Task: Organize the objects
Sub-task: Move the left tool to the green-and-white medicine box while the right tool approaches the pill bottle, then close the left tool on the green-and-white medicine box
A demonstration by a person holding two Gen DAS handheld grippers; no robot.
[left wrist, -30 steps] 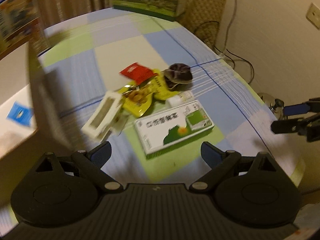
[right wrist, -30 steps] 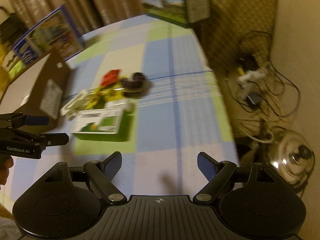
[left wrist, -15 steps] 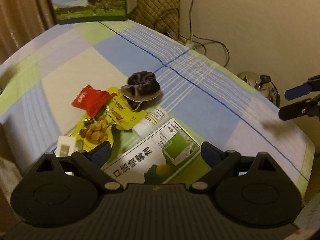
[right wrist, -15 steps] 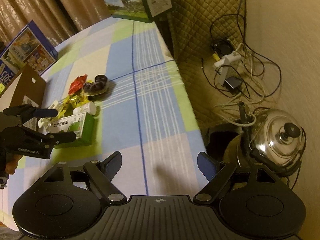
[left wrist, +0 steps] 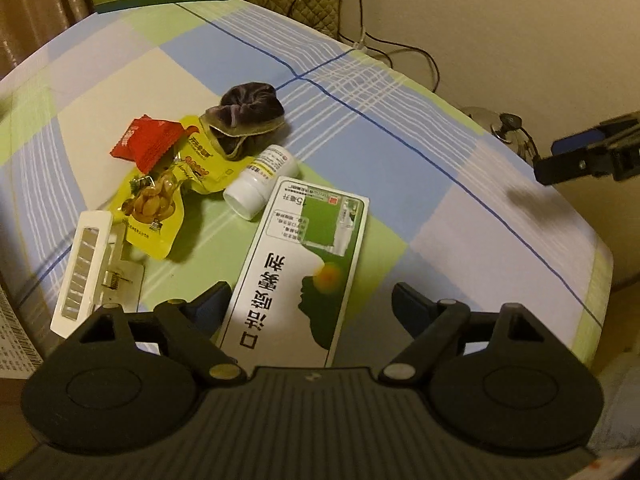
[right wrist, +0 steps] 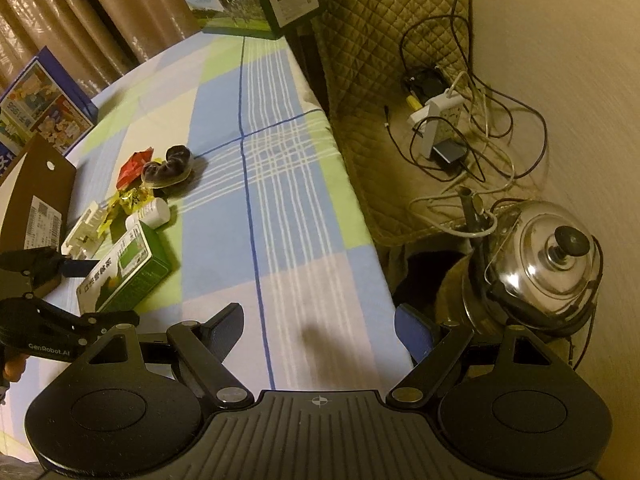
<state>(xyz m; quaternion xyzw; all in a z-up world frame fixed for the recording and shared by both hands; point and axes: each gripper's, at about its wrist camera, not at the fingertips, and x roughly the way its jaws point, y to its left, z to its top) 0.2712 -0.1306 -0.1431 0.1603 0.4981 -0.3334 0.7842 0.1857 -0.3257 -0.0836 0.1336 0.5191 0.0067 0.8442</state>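
1. My left gripper [left wrist: 306, 304] hangs low over the table [left wrist: 400, 168] with its fingers spread wide and nothing pinched. Half a second ago it sat a little further back; now the near end of the green and white box [left wrist: 298, 268] lies between the fingertips.
2. That box lies flat on a green square of the cloth, and it has turned in my view since then, so it runs lengthwise away from me.
3. Just left of it lies a white clip [left wrist: 86, 264], more fully in sight than before.
4. Beyond the box, a white pill bottle [left wrist: 262, 182] lies on its side, touching the box's far corner.
5. Next come a yellow snack bag [left wrist: 160, 204], a red packet [left wrist: 146, 146] overlapping it, and a dark scrunchie [left wrist: 248, 114] furthest off (all bunched as before).
6. My right gripper [right wrist: 320, 326] is held over the table's right edge, fingers spread and empty, much where it was.
7. Off the table stands a steel kettle [right wrist: 548, 256], with a tangle of cables [right wrist: 460, 120] behind it.
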